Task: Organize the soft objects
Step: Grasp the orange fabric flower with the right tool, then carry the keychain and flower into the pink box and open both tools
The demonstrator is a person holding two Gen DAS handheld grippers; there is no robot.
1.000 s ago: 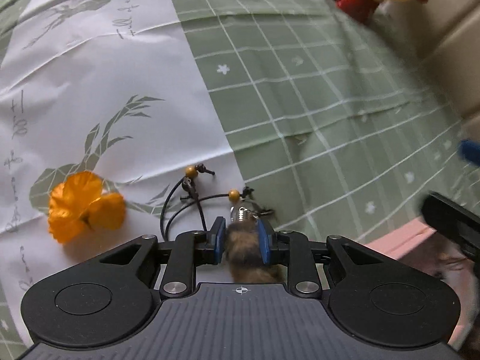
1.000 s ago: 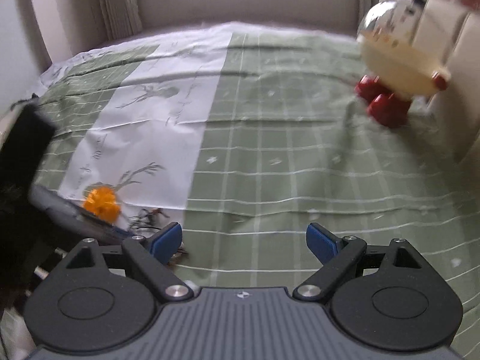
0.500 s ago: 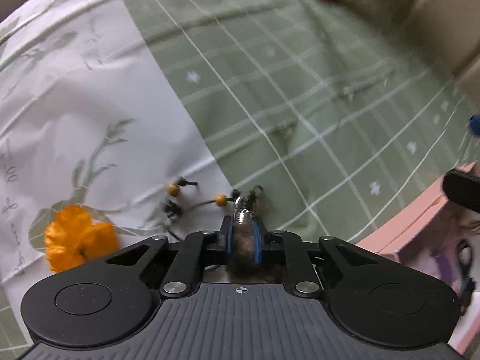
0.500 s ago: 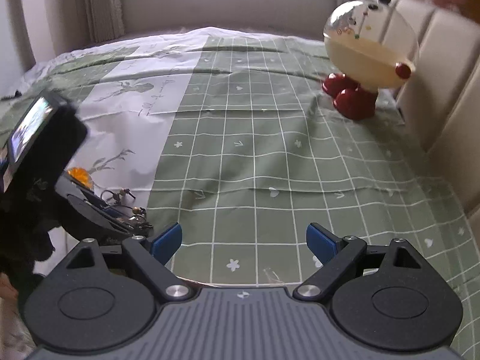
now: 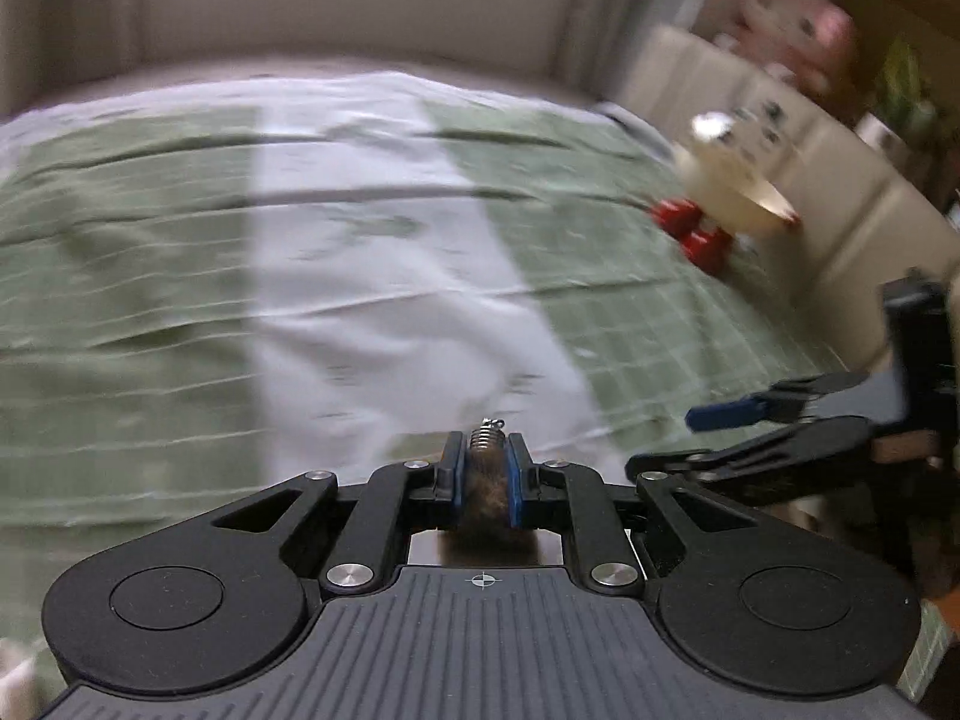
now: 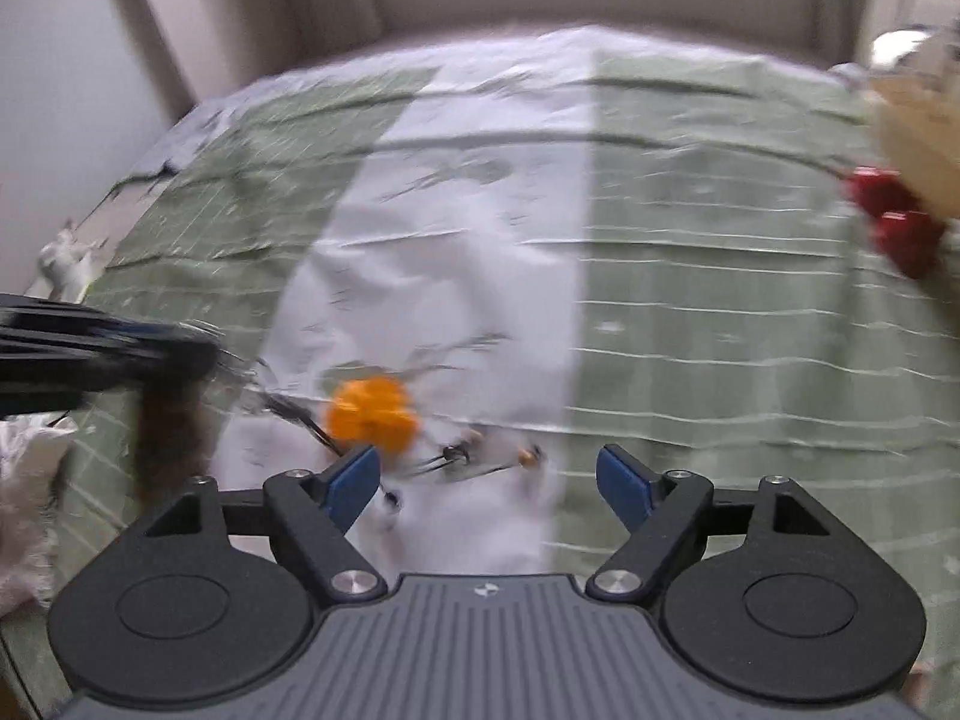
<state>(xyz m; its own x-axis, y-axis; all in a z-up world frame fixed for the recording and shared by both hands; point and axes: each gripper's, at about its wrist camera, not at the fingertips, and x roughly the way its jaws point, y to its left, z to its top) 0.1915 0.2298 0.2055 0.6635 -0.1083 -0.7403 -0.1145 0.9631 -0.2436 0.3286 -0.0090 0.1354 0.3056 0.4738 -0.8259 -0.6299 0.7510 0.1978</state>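
My left gripper (image 5: 485, 465) is shut on a brown furry keychain charm (image 5: 486, 495) with a metal spring cap, held up above the bed. In the right wrist view the charm (image 6: 168, 438) hangs from the left gripper at the far left. My right gripper (image 6: 489, 474) is open and empty, low over the bed; it also shows in the left wrist view (image 5: 780, 420). An orange fabric flower (image 6: 372, 414) lies on the white stripe just beyond the right gripper's left finger, beside a black cord with orange beads (image 6: 474, 456).
A cream round plush toy with red feet (image 5: 726, 198) stands at the far right by the padded headboard. A pink plush (image 5: 792, 54) sits above it. White fabric (image 6: 30, 480) lies at the bed's left edge. Both views are blurred.
My left gripper has lifted and tilted up with the furry charm, so the flower and cord left its view. My right gripper has swung left over the flower and cord.
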